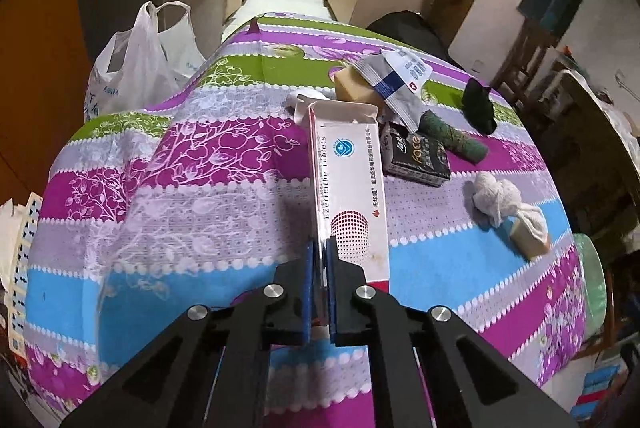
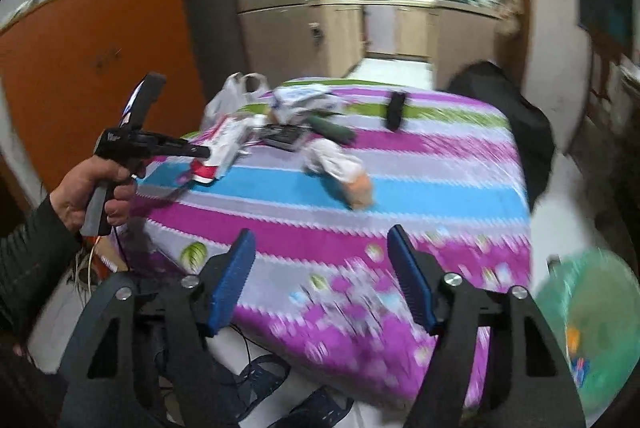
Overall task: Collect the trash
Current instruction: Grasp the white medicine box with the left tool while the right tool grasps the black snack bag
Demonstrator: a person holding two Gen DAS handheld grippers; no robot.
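From the left wrist camera, my left gripper (image 1: pixel 319 260) has its blue pads pinched on the near end of the white tablet box (image 1: pixel 348 187), gripping a thin edge of it. To do this step well, I judge I should lift slowly and keep the box's long body from swinging, since it is held only at one end and could twist out. The box is long, white, with a red dotted patch near my pads and an open flap at its far end; it looks empty and light. It lies on the striped tablecloth (image 1: pixel 200 211), with a black packet (image 1: pixel 418 157), a white sachet (image 1: pixel 394 75) and a knotted white cloth (image 1: pixel 498 199) beyond it.

From the right wrist camera, blurred, my right gripper (image 2: pixel 322 278) stands partly open with nothing between its pads, over the table's near edge. I see my left hand (image 2: pixel 94 187) holding the other gripper at the box (image 2: pixel 224 151). A green bin (image 2: pixel 592 324) sits low at the right, probably the drop point.
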